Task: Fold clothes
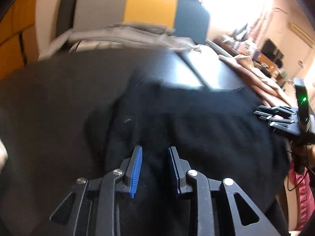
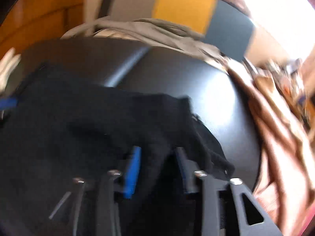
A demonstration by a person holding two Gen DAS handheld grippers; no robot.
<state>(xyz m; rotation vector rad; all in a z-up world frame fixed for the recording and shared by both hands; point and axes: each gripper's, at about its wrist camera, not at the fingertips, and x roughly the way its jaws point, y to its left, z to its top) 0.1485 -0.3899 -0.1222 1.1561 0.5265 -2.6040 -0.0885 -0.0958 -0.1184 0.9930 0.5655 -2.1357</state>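
The black garment [image 1: 196, 122] lies rumpled on the dark worktop [image 1: 183, 68], not yet a neat fold, so folding seems unfinished. The left gripper [image 1: 154, 157] and right gripper [image 2: 157, 157] each pinch its near edge, cloth bunched between their jaws. Both views are blurred.

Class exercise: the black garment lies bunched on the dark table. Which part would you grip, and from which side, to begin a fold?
Probably the black garment is best taken by the loose far-right corner lying thin on the bare table. Come in low from the right edge, since the middle is heaped in thick folds. The right gripper has cloth between its fingers, though blur hides the grip.
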